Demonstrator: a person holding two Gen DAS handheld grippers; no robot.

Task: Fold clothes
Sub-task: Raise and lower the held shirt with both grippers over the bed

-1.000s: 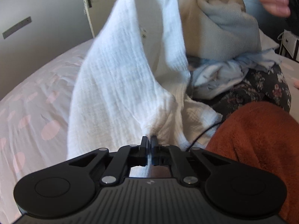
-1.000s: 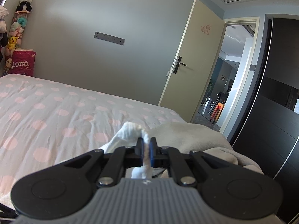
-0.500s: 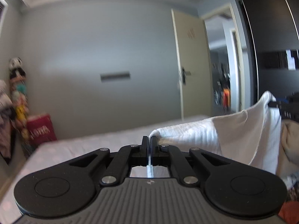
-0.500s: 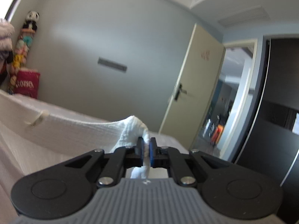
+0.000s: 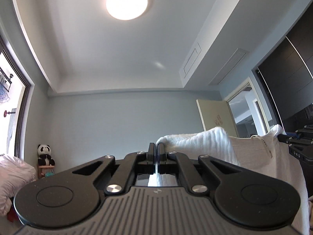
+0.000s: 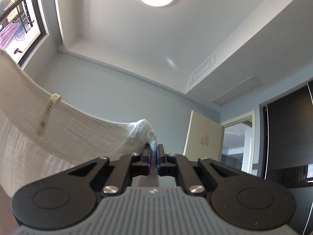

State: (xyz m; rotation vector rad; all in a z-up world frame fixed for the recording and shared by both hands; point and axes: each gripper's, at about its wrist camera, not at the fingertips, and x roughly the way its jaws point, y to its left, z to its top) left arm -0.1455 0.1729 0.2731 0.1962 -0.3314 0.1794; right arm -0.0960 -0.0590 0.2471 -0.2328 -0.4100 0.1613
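Note:
A white crinkled cloth [image 5: 219, 148] with a small label loop is stretched between my two grippers, held high in the air. My left gripper [image 5: 156, 146] is shut on one top corner. My right gripper [image 6: 153, 148] is shut on the other corner, and the cloth [image 6: 39, 129] sags away to the left in the right wrist view. The right gripper [image 5: 293, 145] also shows at the right edge of the left wrist view. Both cameras tilt up toward the ceiling, so the bed and the clothes pile are hidden.
A round ceiling lamp [image 5: 127, 2] is overhead. A cream door [image 6: 203, 135] stands open by a dark wardrobe [image 6: 289, 129] on the right. A panda toy [image 5: 45, 154] and a pink pillow [image 5: 11, 180] sit at the left. A window [image 6: 17, 15] is upper left.
Both grippers have risen and tilted upward with the cloth, from the bed to the ceiling view. The cloth is now spread wide between them.

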